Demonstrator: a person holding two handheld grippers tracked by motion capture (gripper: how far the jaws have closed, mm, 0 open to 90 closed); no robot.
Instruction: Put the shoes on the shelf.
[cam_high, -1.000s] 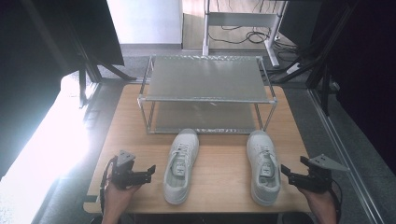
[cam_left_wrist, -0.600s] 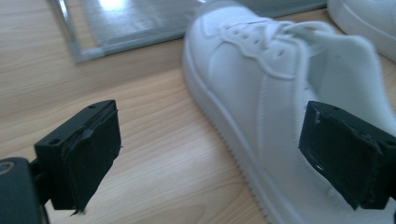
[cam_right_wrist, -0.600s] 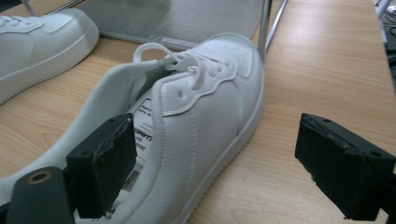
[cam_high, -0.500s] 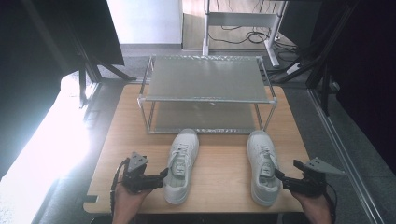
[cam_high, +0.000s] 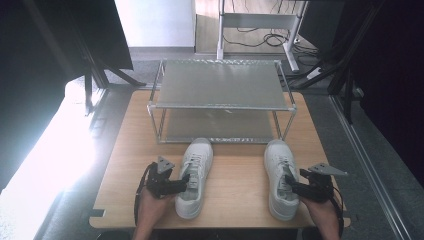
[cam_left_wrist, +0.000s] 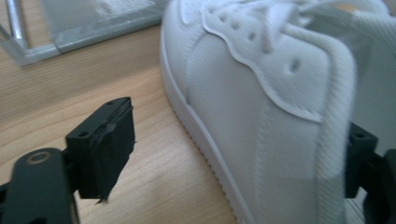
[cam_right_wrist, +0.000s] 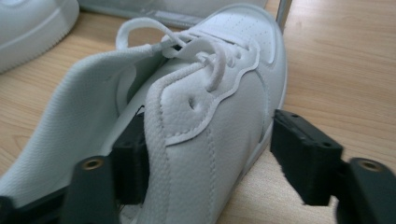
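Observation:
Two white sneakers lie on the wooden table (cam_high: 125, 150), toes toward the rack. My left gripper (cam_high: 181, 184) straddles the side wall of the left sneaker (cam_high: 197, 165) near its heel. In the left gripper view one jaw is inside the sneaker (cam_left_wrist: 261, 116) and the other stands off its outer side; the gripper (cam_left_wrist: 233, 144) has just been closing. My right gripper (cam_high: 292, 184) likewise straddles the side wall of the right sneaker (cam_high: 277, 160). Its (cam_right_wrist: 217, 149) inner jaw lies against the lining of the sneaker (cam_right_wrist: 219, 121), the outer one a little apart; it too has just been closing.
A two-tier metal mesh rack (cam_high: 220, 85) stands at the back of the table, just beyond the toes. Bare wood lies between the sneakers and to the left of the left one. The table's front edge runs just behind the hands.
Both hands have moved inward to the sneakers. Each gripper now has a sneaker's side wall between its jaws, and the jaws stand narrower than before.

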